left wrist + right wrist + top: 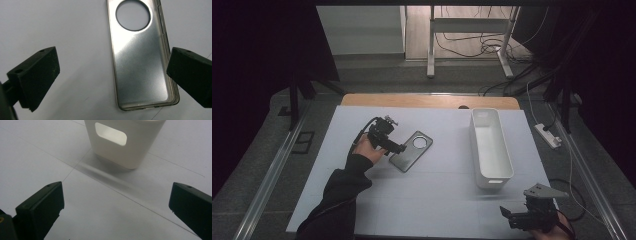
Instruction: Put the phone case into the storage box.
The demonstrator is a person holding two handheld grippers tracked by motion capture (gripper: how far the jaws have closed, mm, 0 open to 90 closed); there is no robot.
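R gripper (512,216) hovered at the bench's (437,210) near right corner, jaws spread, empty. Beyond it stood a white bin (490,147), right side. L gripper (398,148), jaws wide, sat over the phone case (412,151) lying flat mid-left, not pinching it.

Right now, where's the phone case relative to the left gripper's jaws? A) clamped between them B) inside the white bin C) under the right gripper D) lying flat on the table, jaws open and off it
D: the phone case lies flat on the table, and the left gripper has its jaws wide apart, not pressing it.
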